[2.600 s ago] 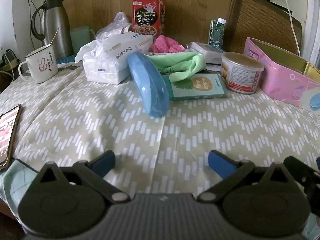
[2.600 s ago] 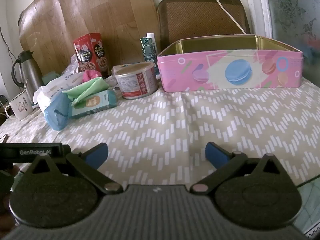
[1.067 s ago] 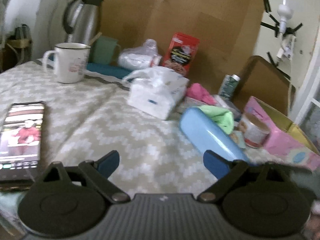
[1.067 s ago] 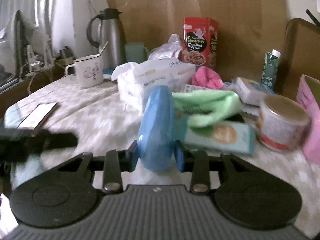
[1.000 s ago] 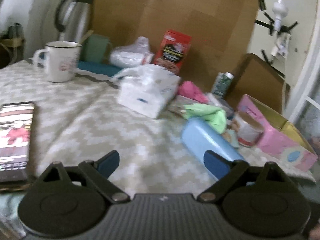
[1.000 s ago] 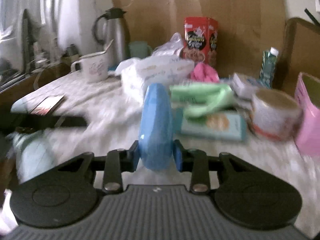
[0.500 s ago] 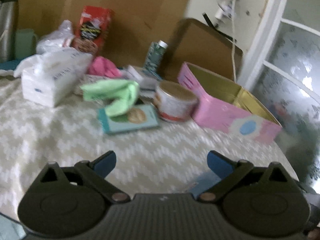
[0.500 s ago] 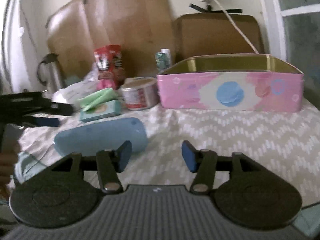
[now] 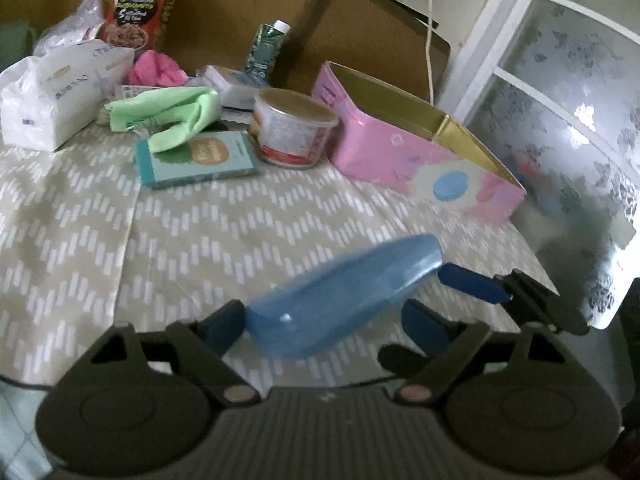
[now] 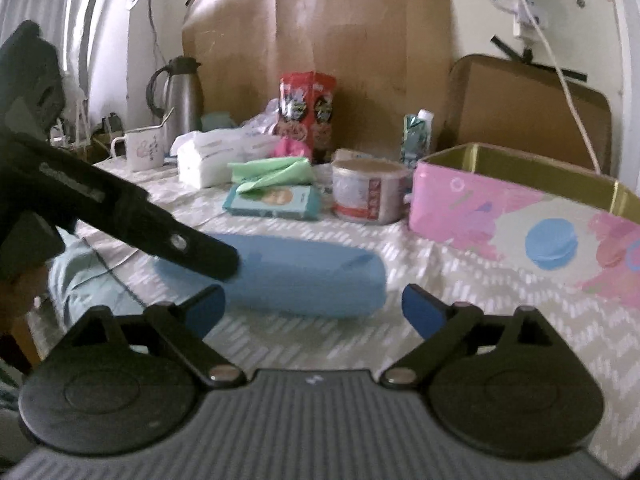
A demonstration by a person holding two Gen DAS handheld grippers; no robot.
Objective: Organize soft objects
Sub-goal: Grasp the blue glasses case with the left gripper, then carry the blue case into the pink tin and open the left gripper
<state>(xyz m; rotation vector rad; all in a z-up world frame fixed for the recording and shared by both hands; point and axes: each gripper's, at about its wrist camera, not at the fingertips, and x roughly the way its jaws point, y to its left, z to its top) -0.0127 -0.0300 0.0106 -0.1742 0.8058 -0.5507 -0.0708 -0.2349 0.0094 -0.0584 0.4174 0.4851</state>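
Blue case (image 9: 344, 300) lying crosswise between spread left claw (image 9: 324, 326) fingers; right claw (image 10: 314, 310) apart, just behind it

The left wrist view sits low at the table's near edge, close over the blue case (image 9: 344, 300), facing the pink tin (image 9: 420, 160); the right wrist view looks across from the right, facing the kettle (image 10: 180, 96); both share case, tin, and can (image 10: 370, 192).

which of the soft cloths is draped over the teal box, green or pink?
The green cloth: its folded end hangs onto the top of the teal box. The pink cloth sits farther back by the red carton, apart from the box.
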